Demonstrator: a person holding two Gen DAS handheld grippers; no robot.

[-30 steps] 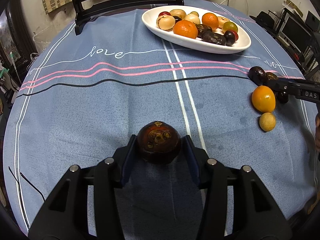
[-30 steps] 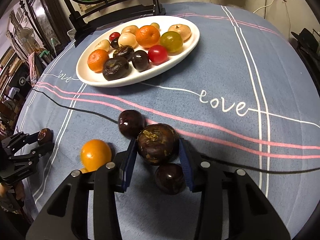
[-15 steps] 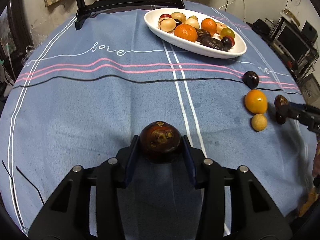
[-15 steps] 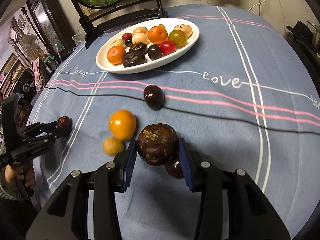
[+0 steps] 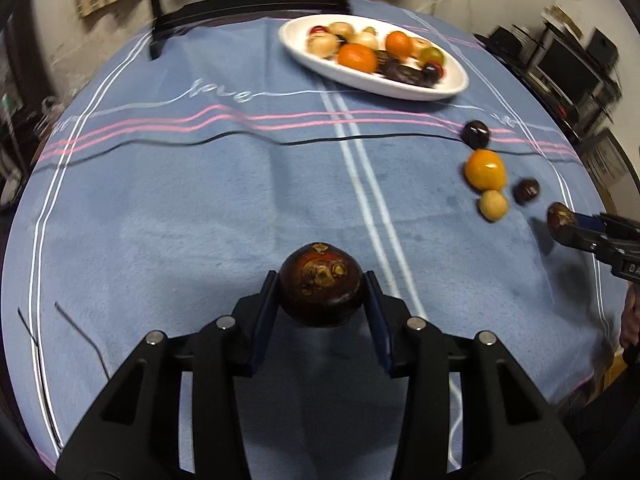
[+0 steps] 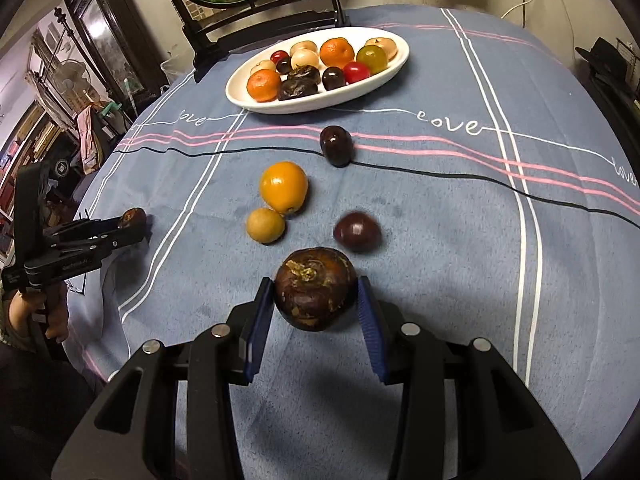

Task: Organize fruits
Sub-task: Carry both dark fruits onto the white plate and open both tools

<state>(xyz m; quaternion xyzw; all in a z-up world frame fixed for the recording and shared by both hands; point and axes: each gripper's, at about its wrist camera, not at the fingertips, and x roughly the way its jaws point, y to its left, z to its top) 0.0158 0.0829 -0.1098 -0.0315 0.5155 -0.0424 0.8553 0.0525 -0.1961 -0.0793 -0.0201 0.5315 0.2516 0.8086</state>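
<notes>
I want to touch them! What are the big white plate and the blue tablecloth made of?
The plate looks like glazed ceramic: white, smooth and shiny along its rim, though it could be plastic. The tablecloth looks like soft, matte, velvety fabric, with darker brushed patches.

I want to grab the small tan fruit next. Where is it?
In the right wrist view, the small tan fruit lies on the tablecloth left of centre, touching the orange just beyond it.

Matt cloth tablecloth (image 6: 440, 220) — glossy white plate (image 6: 384, 74)

Loose fruits (image 6: 283, 186) crowd the tablecloth (image 6: 460, 240) before the plate (image 6: 400, 60).
</notes>
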